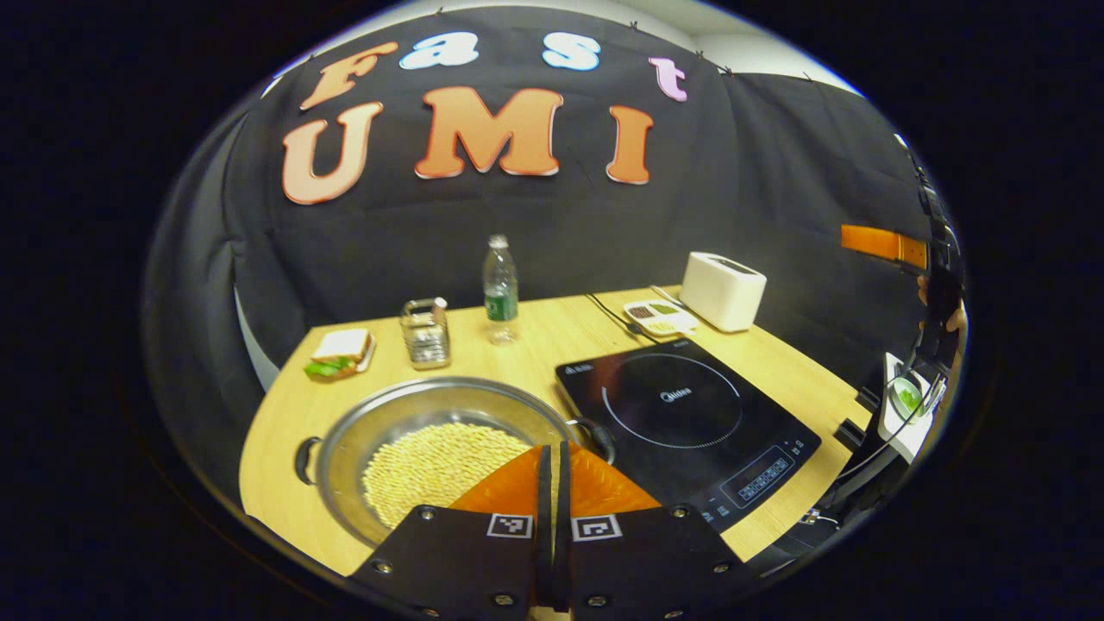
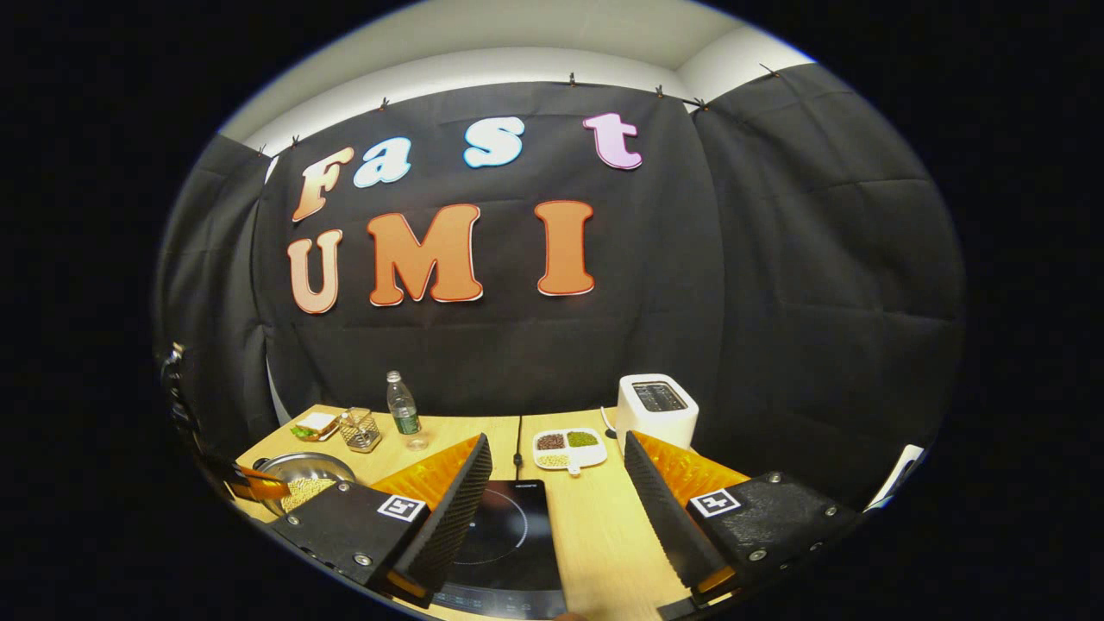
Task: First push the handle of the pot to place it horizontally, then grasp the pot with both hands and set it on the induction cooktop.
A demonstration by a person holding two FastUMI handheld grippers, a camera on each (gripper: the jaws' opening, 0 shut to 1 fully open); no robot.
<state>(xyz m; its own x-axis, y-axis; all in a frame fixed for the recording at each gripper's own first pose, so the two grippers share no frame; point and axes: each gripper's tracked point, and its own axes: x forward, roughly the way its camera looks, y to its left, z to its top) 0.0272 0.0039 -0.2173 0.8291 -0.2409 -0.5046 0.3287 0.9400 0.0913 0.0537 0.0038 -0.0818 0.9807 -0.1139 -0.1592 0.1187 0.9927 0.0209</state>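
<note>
A steel pot [image 1: 431, 405] holding pale grains stands on the wooden table, one black loop handle at its left [image 1: 302, 460] and one at its right [image 1: 597, 434]. My left gripper [image 1: 552, 448] is shut with nothing between its fingers, its tips over the pot's near rim beside the right handle. The black induction cooktop [image 1: 690, 414] lies just right of the pot. In the right gripper view my right gripper [image 2: 556, 438] is wide open, raised above the cooktop [image 2: 504, 526]. The pot [image 2: 302, 470] sits far left there, with the left gripper [image 2: 250, 485] at it.
A water bottle [image 1: 500, 289], a wire holder [image 1: 425, 332] and a sandwich [image 1: 341, 354] stand along the table's back left. A white toaster [image 1: 723, 291] and a divided dish of grains [image 1: 660, 317] sit back right, with a cable [image 1: 612, 315] running to the cooktop.
</note>
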